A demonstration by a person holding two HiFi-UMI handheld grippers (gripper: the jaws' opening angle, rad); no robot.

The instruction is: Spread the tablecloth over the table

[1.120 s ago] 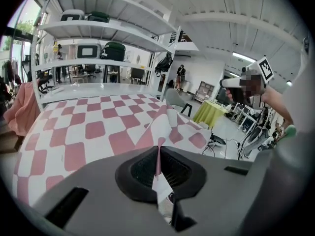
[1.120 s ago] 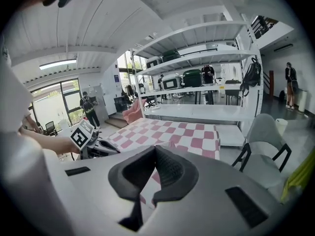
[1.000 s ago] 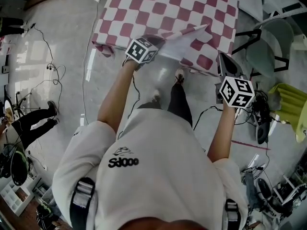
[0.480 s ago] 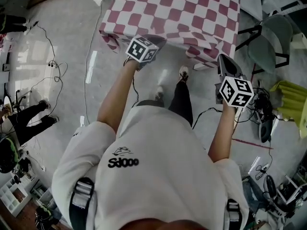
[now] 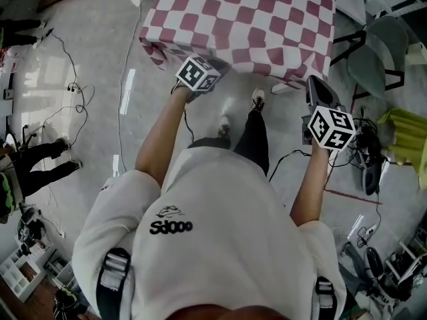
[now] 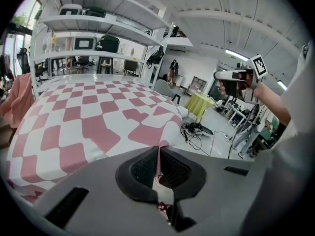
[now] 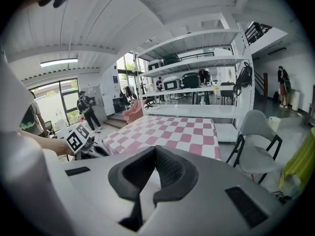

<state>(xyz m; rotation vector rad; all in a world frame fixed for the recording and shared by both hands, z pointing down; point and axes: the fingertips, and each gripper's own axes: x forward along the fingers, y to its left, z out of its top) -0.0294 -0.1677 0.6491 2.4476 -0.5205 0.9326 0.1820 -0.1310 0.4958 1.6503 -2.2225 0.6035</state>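
The red-and-white checked tablecloth (image 5: pixel 247 19) lies over the table at the top of the head view, and its near edge hangs down the front. My left gripper (image 5: pixel 209 65) is at that near edge. In the left gripper view it (image 6: pixel 158 149) is shut on a thin fold of the tablecloth (image 6: pixel 88 127), which stretches away over the tabletop. My right gripper (image 5: pixel 313 84) hovers off the table's near right corner, apart from the cloth. Its pads (image 7: pixel 170 168) meet with nothing between them, and the tablecloth (image 7: pixel 167 132) lies ahead of it.
A grey-green chair (image 5: pixel 377 55) stands right of the table, with a yellow-green cover (image 5: pixel 405 131) and cable clutter (image 5: pixel 365 169) on the floor beside it. My feet (image 5: pixel 257 99) are just before the table. A bystander's legs (image 5: pixel 37 159) are at far left. Shelving (image 7: pixel 197 82) stands behind the table.
The white turned-over flap at the cloth's near right has been drawn flat and the near edge now hangs over the front. My left gripper moved slightly with the edge. The right gripper hardly shifted.
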